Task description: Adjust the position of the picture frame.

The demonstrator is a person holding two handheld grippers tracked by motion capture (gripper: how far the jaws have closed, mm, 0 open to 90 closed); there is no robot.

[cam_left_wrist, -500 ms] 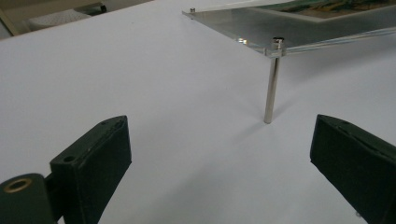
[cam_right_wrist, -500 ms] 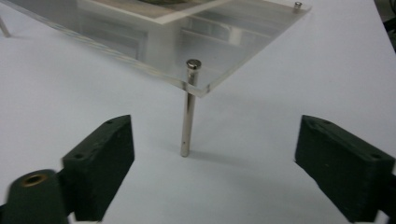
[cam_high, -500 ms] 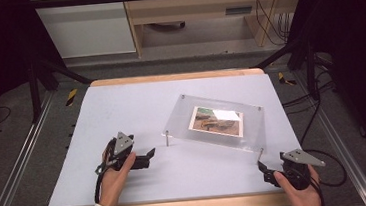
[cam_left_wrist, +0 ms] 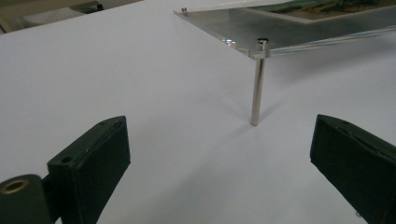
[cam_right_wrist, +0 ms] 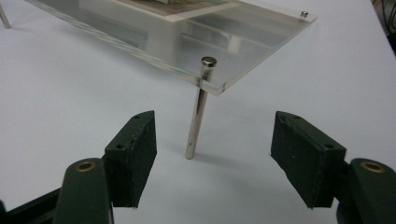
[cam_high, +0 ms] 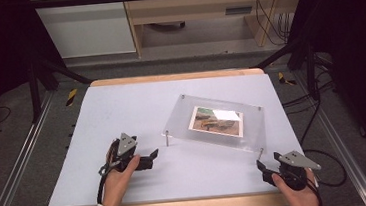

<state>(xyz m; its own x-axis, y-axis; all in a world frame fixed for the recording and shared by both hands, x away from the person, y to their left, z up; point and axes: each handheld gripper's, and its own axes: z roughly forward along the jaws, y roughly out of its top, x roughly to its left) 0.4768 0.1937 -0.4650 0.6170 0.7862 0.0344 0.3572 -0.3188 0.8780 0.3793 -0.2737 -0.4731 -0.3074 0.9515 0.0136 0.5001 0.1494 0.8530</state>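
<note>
photo point(cam_high: 216, 119) in clear frame point(cam_high: 254, 132) on table point(cam_high: 121, 108), between left tongs point(cam_high: 154, 155) and right tongs point(cam_high: 261, 167)

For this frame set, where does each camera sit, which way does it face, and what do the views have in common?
High view: above the person's side, looking forward and down on the white table; both forearms, left gripper and right gripper show.
Left gripper view: rides low on the left gripper, jaws open, facing a thin metal leg of the clear acrylic photo frame.
Right gripper view: rides on the right gripper, jaws open, facing another metal corner leg.
Shared: all show the acrylic frame.
</note>
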